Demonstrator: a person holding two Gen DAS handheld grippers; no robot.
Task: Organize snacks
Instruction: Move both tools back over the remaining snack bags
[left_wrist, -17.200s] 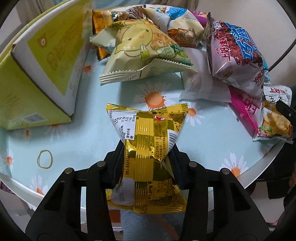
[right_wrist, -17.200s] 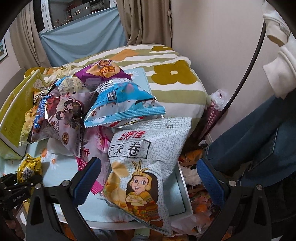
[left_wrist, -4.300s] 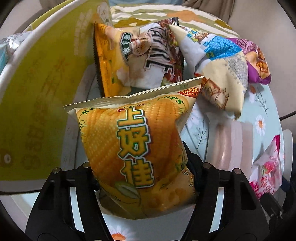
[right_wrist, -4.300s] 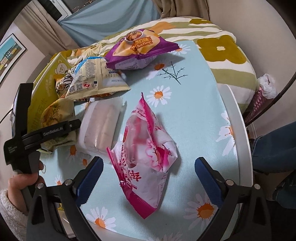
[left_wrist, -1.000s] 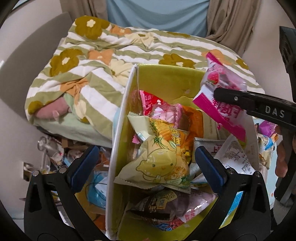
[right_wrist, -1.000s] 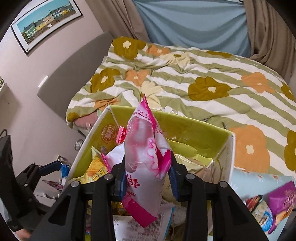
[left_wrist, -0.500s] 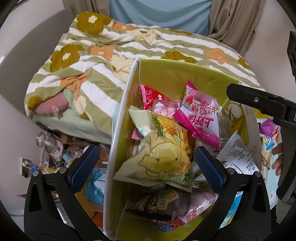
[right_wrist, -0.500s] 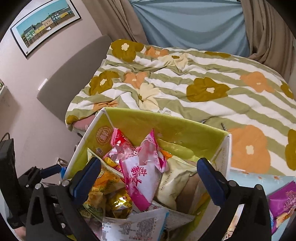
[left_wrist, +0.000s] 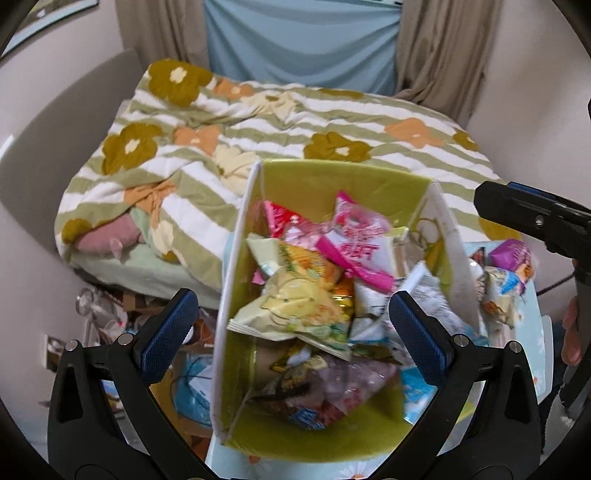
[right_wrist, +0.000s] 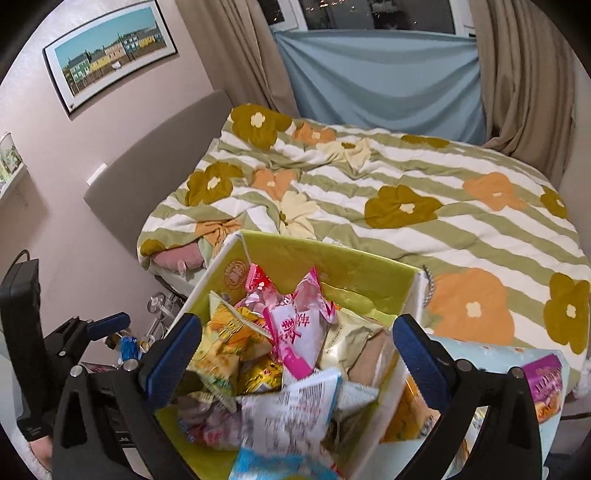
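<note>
Overhead, both the left gripper and right gripper are spread wide, nothing held. Inside the yellow-green box the pink packet is piled with other snacks (light, crinkly, slippery); it is best pinched at a sealed edge.

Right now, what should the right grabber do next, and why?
Probably swing right and reach for the purple snack bag. The right gripper is open and holds nothing, the pink bag already lies in the yellow box, and the purple one sits outside it on the table.
</note>
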